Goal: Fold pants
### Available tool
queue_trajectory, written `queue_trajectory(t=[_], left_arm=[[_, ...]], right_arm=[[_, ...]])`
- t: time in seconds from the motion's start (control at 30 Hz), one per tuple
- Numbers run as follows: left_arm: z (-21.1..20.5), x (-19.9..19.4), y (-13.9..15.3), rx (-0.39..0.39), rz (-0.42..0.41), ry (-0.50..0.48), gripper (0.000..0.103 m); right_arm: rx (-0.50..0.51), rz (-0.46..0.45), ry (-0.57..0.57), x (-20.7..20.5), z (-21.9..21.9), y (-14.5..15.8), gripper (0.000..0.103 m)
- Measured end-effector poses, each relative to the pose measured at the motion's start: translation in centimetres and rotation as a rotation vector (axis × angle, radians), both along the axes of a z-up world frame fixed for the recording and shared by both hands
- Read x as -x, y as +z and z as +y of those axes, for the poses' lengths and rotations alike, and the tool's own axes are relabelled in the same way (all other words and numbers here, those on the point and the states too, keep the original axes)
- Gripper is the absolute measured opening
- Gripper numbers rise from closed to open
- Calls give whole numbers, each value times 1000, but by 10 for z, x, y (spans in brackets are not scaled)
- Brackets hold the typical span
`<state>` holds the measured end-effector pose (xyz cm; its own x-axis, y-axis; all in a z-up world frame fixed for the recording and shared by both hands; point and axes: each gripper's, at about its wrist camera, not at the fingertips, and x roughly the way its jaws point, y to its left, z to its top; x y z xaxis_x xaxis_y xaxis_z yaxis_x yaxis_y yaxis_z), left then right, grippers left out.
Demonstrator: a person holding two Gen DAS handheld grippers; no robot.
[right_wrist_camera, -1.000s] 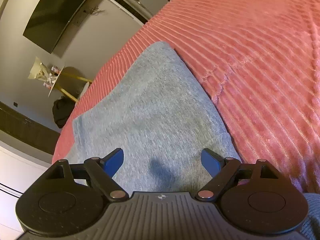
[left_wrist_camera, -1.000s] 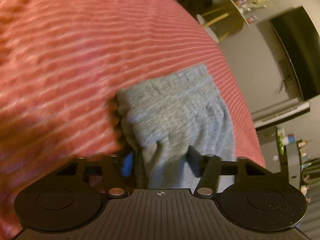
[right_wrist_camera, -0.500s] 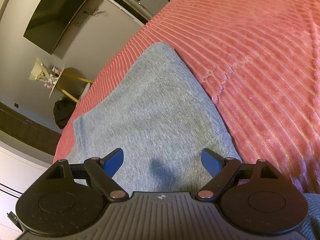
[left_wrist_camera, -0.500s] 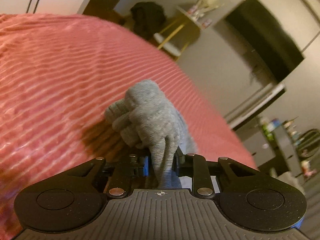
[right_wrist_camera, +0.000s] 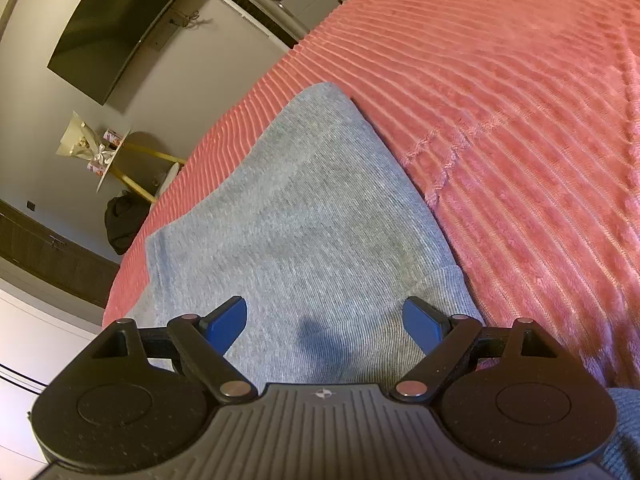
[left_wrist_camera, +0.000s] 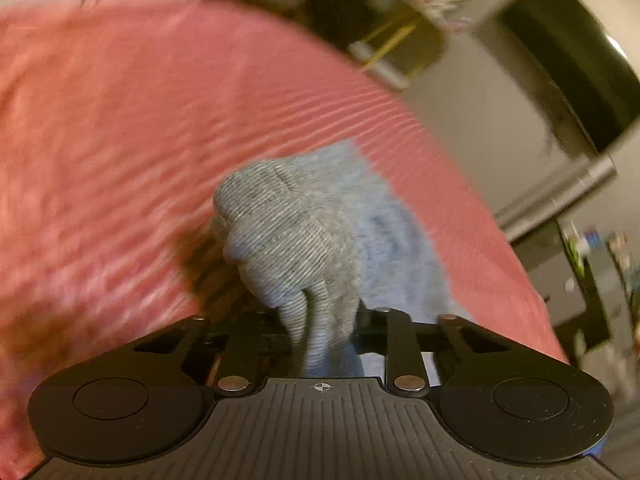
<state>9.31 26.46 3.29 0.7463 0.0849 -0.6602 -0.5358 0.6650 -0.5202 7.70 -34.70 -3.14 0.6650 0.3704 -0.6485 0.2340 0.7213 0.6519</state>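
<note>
Lying flat on the pink bedspread, the grey pants need a clean fold: left gripper, jaws just closing, clamps a bunched cuff; lift it high. Right gripper hovers spread wide, empty.

The left gripper has its jaws just closing on a bunched fold of the grey pants, lifted off the pink ribbed bedspread. A dark television hangs on the wall behind, blurred.
</note>
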Motion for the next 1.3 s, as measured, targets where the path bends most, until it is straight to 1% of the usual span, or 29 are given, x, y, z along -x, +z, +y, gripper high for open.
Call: queue_trajectory(t=[0.07, 0.13, 0.2, 0.27, 0.33, 0.37, 0.4, 0.43, 0.5, 0.53, 0.57, 0.6, 0.63, 0.7, 0.73, 0.77, 0.8, 0.83, 0.87, 0.9, 0.97, 1.07, 1.1, 1.13, 1.17, 1.2, 1.27, 1.3], left_arm=[[-23, -1, 26, -135, -46, -75, 22], [-50, -2, 54, -245, -97, -148, 22], [-79, 0, 78, -322, -158, -219, 22], [-117, 1, 100, -409, -216, -312, 22], [-158, 3, 116, -477, -270, -411, 22], [-181, 4, 121, -513, -294, -476, 22], [-202, 5, 123, -540, -305, -524, 23], [-229, 7, 123, -583, -311, -594, 24], [-273, 7, 113, -633, -302, -706, 31], [-291, 8, 105, -636, -289, -759, 44], [-307, 9, 95, -632, -264, -813, 54], [-321, 8, 82, -627, -226, -871, 55], [-334, 7, 70, -643, -178, -909, 55], [-349, 12, 56, -720, -107, -903, 54], [-350, 15, 55, -737, -92, -897, 54], [-347, 20, 57, -728, -90, -887, 57], [-336, 25, 60, -690, -97, -870, 61], [-322, 28, 61, -640, -100, -847, 70], [-312, 29, 60, -598, -98, -816, 76], [-299, 31, 60, -556, -91, -772, 76], [-267, 30, 51, -489, -40, -687, 75], [-231, 42, 30, -418, 46, -546, 72], [-220, 45, 22, -370, 61, -504, 72], [-213, 45, 18, -324, 74, -482, 72], [-209, 43, 17, -292, 84, -481, 72], [-208, 40, 17, -283, 80, -496, 73], [-214, 35, 13, -300, 86, -544, 74], [-219, 31, 9, -324, 108, -564, 74]], right_arm=[[4, -2, 0, 0, 1, 0, 86], [5, -2, 1, 0, 2, 0, 86], [2, -3, 0, 0, 2, 0, 86], [-4, -7, -2, 0, 1, 0, 86], [-7, -12, -4, 2, 0, 0, 86], [-7, -15, -4, 2, 0, 0, 86], [-6, -20, -4, 3, 0, 1, 86], [-5, -26, -3, 4, 0, 2, 86], [-5, -41, -1, 6, -1, 4, 86], [-6, -49, 0, 8, -1, 5, 86], [-6, -56, 0, 10, -1, 6, 86], [-2, -66, -1, 12, -2, 7, 86], [-1, -74, -2, 13, -2, 9, 86], [-4, -84, -3, 16, -2, 12, 86], [-1, -90, -2, 18, -2, 15, 86], [4, -96, 0, 20, -2, 17, 86], [12, -110, 7, 22, -1, 21, 86], [18, -131, 26, 23, 2, 26, 86], [17, -142, 43, 22, 4, 29, 86], [3, -150, 60, 20, 8, 32, 86], [-66, -139, 95, 7, 16, 31, 86], [-178, -75, 134, -21, 30, 23, 86], [-219, -50, 139, -32, 35, 19, 86], [-258, -23, 140, -43, 40, 13, 86], [-278, 1, 134, -51, 45, 7, 86], [-285, 25, 120, -59, 49, 2, 86], [-316, 55, 95, -74, 57, -8, 86], [-332, 55, 82, -78, 61, -10, 86]])
